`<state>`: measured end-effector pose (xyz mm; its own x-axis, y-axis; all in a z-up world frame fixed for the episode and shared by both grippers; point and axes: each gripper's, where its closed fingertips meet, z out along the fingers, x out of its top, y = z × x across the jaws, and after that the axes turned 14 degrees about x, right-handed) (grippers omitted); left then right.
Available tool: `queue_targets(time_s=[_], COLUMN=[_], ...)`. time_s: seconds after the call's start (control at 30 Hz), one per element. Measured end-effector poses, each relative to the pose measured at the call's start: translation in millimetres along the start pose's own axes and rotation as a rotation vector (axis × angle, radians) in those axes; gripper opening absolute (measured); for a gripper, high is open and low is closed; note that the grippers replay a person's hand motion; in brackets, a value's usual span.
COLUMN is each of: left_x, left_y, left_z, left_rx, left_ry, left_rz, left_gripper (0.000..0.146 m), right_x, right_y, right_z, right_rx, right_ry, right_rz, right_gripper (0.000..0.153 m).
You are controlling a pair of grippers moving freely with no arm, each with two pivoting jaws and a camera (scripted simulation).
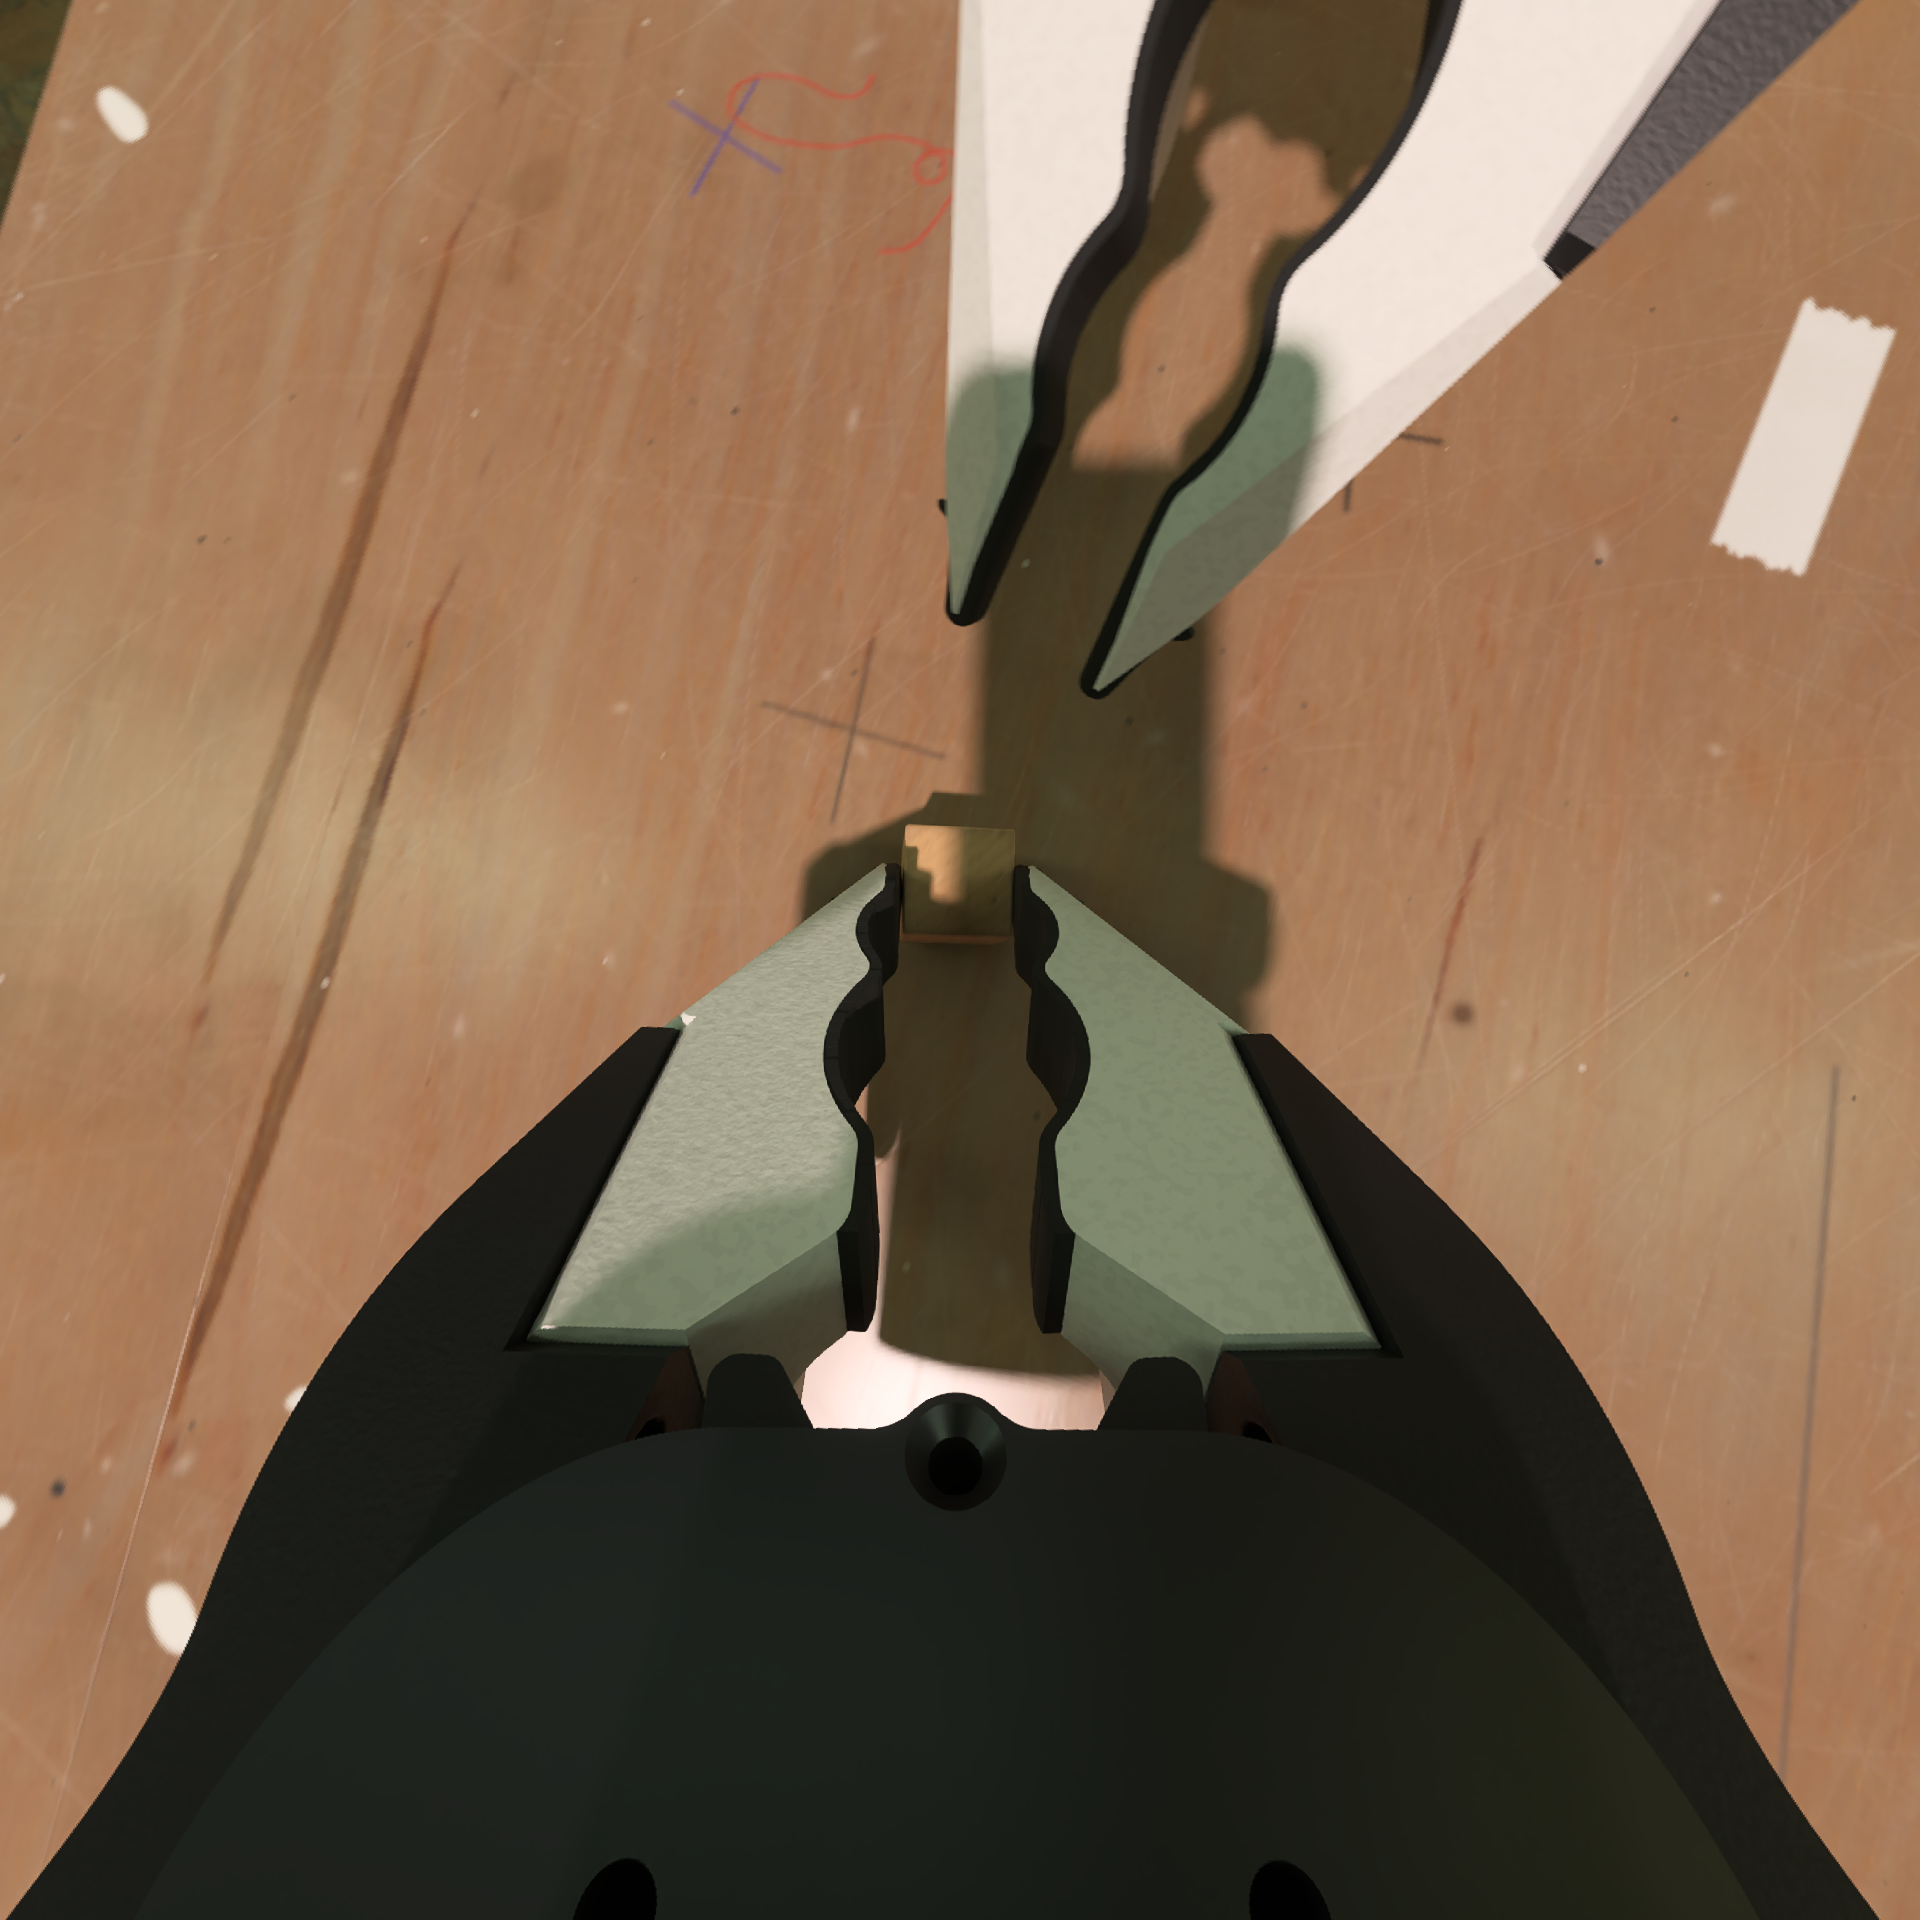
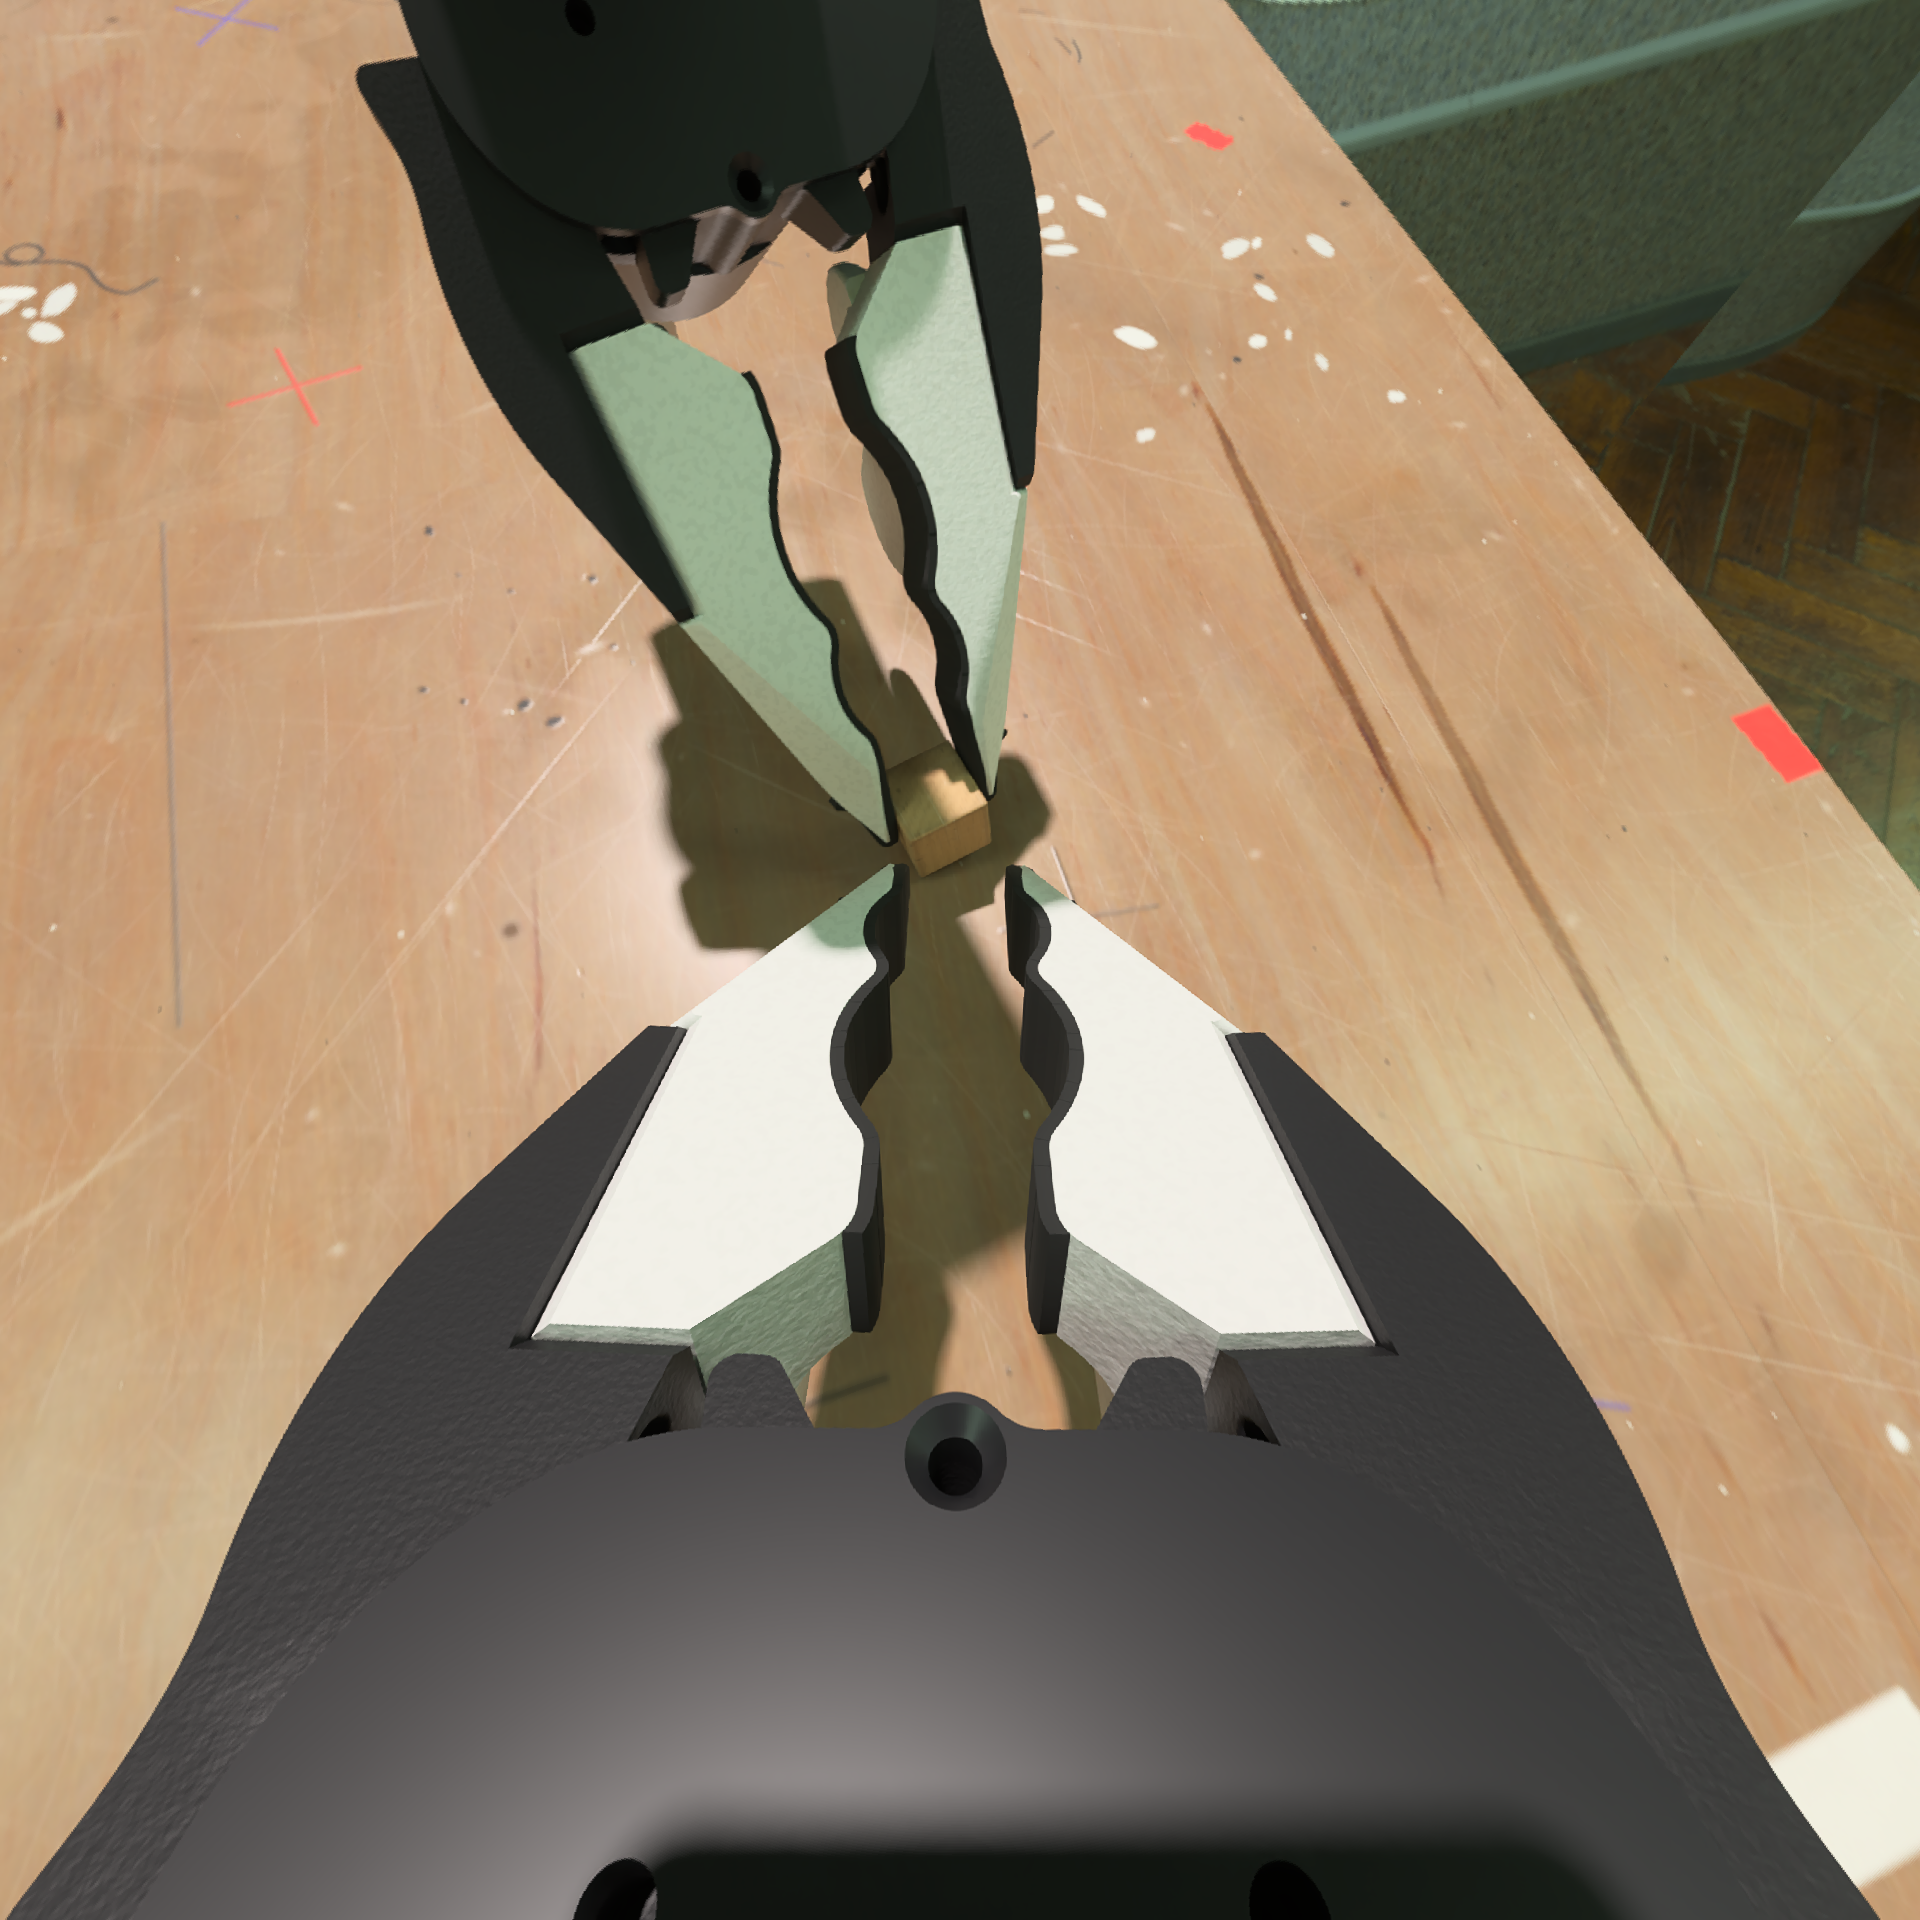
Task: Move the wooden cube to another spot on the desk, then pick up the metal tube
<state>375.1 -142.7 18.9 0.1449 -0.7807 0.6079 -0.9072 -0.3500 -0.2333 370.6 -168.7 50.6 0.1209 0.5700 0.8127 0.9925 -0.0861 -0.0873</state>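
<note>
The small wooden cube [image 1: 956,883] sits between the tips of my left gripper [image 1: 956,883], whose green fingers [image 1: 748,1122] press both its sides. It is at or just above the desk; I cannot tell which. In the right wrist view the cube [image 2: 940,816] shows between the left gripper's tips [image 2: 940,805]. My right gripper [image 2: 956,883], with white fingers [image 2: 727,1143], is open and empty, tips just short of the cube. It faces the left gripper in the left wrist view [image 1: 1029,649]. A pale shiny rounded object [image 1: 914,1387], possibly the metal tube, lies under the left gripper.
The scratched wooden desk [image 2: 312,831] carries pen crosses, white paint flecks, a white tape strip [image 1: 1803,436] and red tape marks [image 2: 1777,743]. Its edge runs diagonally at the right of the right wrist view, with a green object [image 2: 1558,156] and parquet floor beyond.
</note>
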Motion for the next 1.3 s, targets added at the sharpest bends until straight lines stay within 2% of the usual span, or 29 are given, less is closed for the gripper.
queue_targets(time_s=[0.3, 0.47, 0.5, 0.53, 0.73, 0.83, 0.93, 1.1, 1.2, 1.3], left_x=[26, 33, 33, 33, 22, 1, -32, -117, -165, -196], left_y=[14, 13, 15, 16, 5, -8, -27, -59, -61, -52], left_z=[21, 28, 28, 27, -12, -40, -77, -145, -176, -189], left_rx=[-0.034, -0.051, -0.056, -0.061, 0.02, 0.092, 0.22, 0.434, 0.498, 0.518], left_ry=[-0.007, 0.005, 0.007, 0.01, 0.079, 0.059, 0.025, -0.079, -0.116, -0.147], left_rz=[0.057, 0.008, 0.001, -0.004, -0.059, -0.102, -0.142, -0.358, -0.464, -0.504], left_gripper=[0.021, 0.022, 0.037, 0.046, 0.065, 0.065, 0.059, 0.054, 0.046, 0.041], right_x=[-25, -31, -32, -33, -35, -33, -34, -34, -33, -35], right_y=[6, 6, 6, 6, 3, 3, 2, -1, -2, -2], right_z=[-31, -41, -42, -43, -44, -43, -41, -40, -38, -35], right_rx=[-0.011, -0.038, -0.038, -0.038, -0.034, -0.03, -0.033, -0.028, -0.021, -0.016], right_ry=[-0.036, -0.009, -0.005, 0.0, 0.01, 0.017, 0.01, 0.011, 0.013, 0.005], right_rz=[0.039, 0.063, 0.068, 0.073, 0.076, 0.075, 0.071, 0.069, 0.07, 0.074], right_gripper=[0.018, 0.018, 0.018, 0.018, 0.018, 0.018, 0.018, 0.018, 0.018, 0.018])
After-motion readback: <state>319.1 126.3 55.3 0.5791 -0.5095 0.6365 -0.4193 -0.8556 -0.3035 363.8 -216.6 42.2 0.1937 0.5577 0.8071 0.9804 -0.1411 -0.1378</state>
